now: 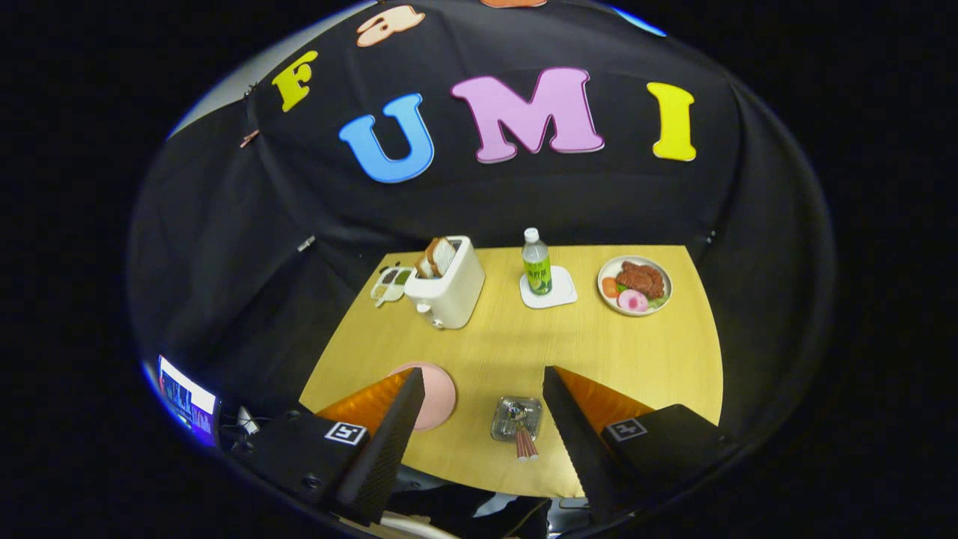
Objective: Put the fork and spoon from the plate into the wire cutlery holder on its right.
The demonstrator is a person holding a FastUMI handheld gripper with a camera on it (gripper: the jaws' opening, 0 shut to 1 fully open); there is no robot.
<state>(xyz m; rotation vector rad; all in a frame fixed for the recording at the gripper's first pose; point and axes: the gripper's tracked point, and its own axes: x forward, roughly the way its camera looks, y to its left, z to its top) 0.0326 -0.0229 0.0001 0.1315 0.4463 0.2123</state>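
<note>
My gripper [483, 378] is open and held high above the wooden table [516, 352], with nothing between its fingers. Far below, between the fingers, stands the wire cutlery holder [516, 417]. Pink-handled cutlery [525, 443] sticks out of it toward me. The pink plate [440, 394] lies to the holder's left, partly hidden behind my left finger [397, 423]. Its visible part is bare.
Beyond the fingers, at the table's far side, stand a white toaster [447, 288] with bread, a small condiment tray [389, 285], a bottle [537, 263] on a white coaster, and a plate of food [635, 285]. A screen [185, 397] glows off the table's left.
</note>
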